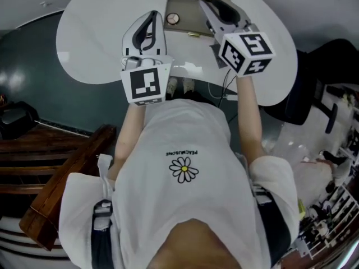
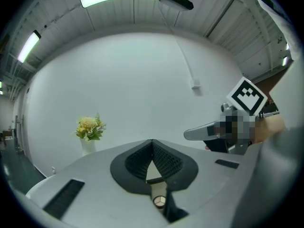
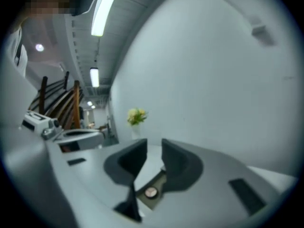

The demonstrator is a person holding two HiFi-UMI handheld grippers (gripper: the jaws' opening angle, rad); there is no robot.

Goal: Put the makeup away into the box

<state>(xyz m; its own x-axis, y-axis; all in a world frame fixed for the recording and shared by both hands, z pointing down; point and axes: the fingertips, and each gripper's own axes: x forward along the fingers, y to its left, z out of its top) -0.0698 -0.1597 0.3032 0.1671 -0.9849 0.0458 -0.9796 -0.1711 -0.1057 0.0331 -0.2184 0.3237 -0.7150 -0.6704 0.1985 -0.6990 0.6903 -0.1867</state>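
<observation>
A flat olive-grey box (image 1: 190, 7) lies at the far side of the white table (image 1: 95, 43), with a small round compact (image 1: 173, 18) at its left edge. Both grippers are held level in the air above the table, pointing at the wall. My left gripper (image 1: 150, 22) is shut, its black pads meeting at the tips with nothing between them (image 2: 152, 142). My right gripper (image 1: 216, 4) is open with a narrow empty gap (image 3: 154, 146). Beneath each pair of jaws the compact (image 2: 159, 201) (image 3: 150, 192) shows on the box (image 3: 159, 180).
A white vase of yellow flowers (image 2: 89, 131) (image 3: 136, 118) stands on the table by the white wall. Dark wooden furniture (image 1: 61, 172) is at the left. At the right are a black chair (image 1: 322, 77) and a cluttered rack (image 1: 331, 206).
</observation>
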